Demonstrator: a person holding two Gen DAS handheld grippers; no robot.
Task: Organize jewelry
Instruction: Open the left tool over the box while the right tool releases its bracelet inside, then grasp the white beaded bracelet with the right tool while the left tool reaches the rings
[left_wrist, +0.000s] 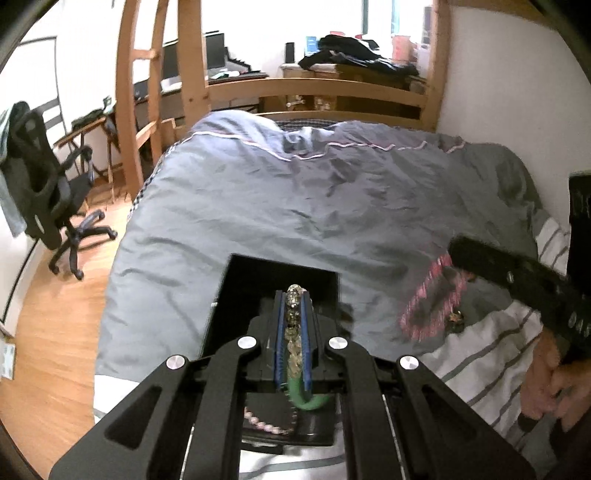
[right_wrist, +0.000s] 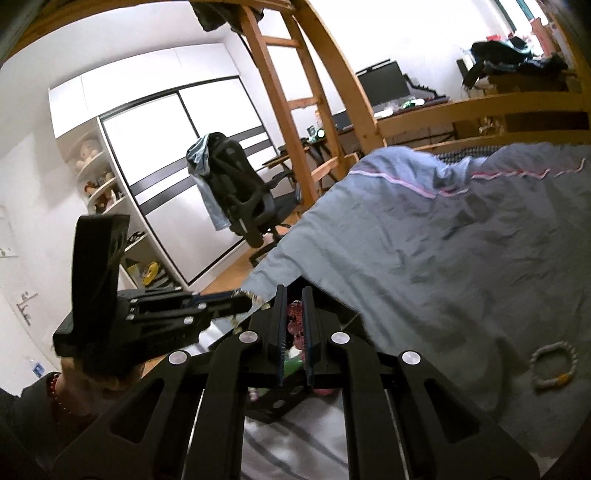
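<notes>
**Both grippers loaded, one bracelet left on the bed**

Left wrist view: your left gripper (left_wrist: 293, 299) is closed on a clear-bead bracelet (left_wrist: 294, 295), the beads pinched between the blue pads, with a green piece (left_wrist: 306, 400) curling out below the jaws. Under it lies the black tray (left_wrist: 240, 291), flat on the grey duvet (left_wrist: 295, 206). A pink bead strand (left_wrist: 264, 422) lies on the tray near its close end, so at least one piece looks already placed. To the right, your right gripper (left_wrist: 458, 254) hangs above the duvet with a pink bracelet (left_wrist: 428, 302) dangling, blurred.

Right wrist view: your right gripper (right_wrist: 294, 317) is clamped on that pink bracelet (right_wrist: 295, 310); the tray (right_wrist: 273, 408) sits just below it, mostly hidden. Your left gripper (right_wrist: 236, 295) is close on the left, nearly touching tip to tip. A white bracelet (right_wrist: 554, 365) lies on the duvet, well apart to the right, untouched.

So, as I judge it: two pieces in hand need setting down, then the white one. The two grippers crowd each other over the tray; lower one at a time. The chair (right_wrist: 240, 199) and ladder (right_wrist: 291, 110) are far off.
</notes>
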